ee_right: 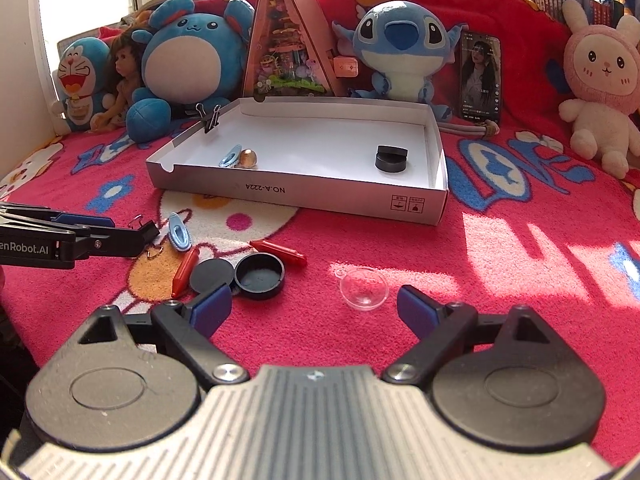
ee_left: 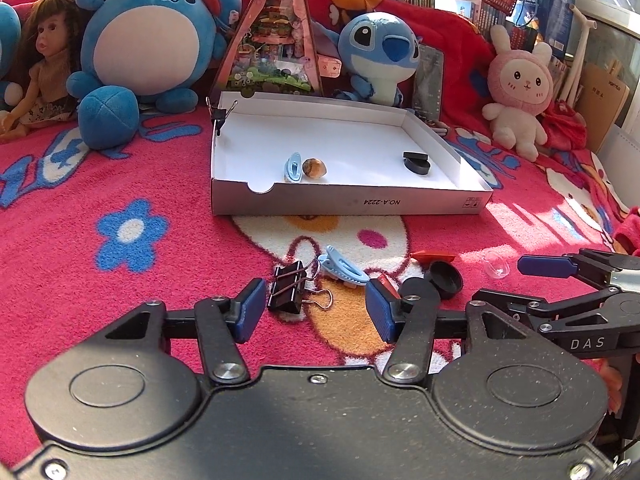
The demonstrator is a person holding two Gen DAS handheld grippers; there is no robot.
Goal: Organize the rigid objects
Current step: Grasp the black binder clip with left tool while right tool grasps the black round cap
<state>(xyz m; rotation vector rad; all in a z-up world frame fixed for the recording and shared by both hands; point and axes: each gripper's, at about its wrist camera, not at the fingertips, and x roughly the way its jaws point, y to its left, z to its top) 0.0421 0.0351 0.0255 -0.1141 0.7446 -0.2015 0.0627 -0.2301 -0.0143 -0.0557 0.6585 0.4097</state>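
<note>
**Op:** Pink patterned blanket covers the bed I'm working over, with plush toys lined up along the back. From the left I see a blue round plush, a triangular pink display box, a blue-eared plush, a phone propped upright, and a pink rabbit plush.

**Desk:** Where are the task's things?

**Op:** A white cardboard tray sits mid-blanket in front of the toys. A black binder clip is clamped on its far-left rim. Inside, on the left, a light blue hair clip leans against an amber marble; on the right lies a black round case.

**Desk:** And loose on the blanket?

**Op:** Left to right: a second black binder clip, another light blue hair clip, a red crayon, a flat black lid touching an open black round pot, a second red crayon, then a clear plastic half-dome lying apart from the rest.

**Desk:** Your tongs?

**Op:** The left tongs are part-way apart, not gripping. The loose binder clip lies between their blue pads, close beside the left one, but I see neither pad pressing on it. The right tongs are spread wide and released, low over the blanket; the clear half-dome sits just ahead between the tips, nearer the right pad, untouched.
</note>
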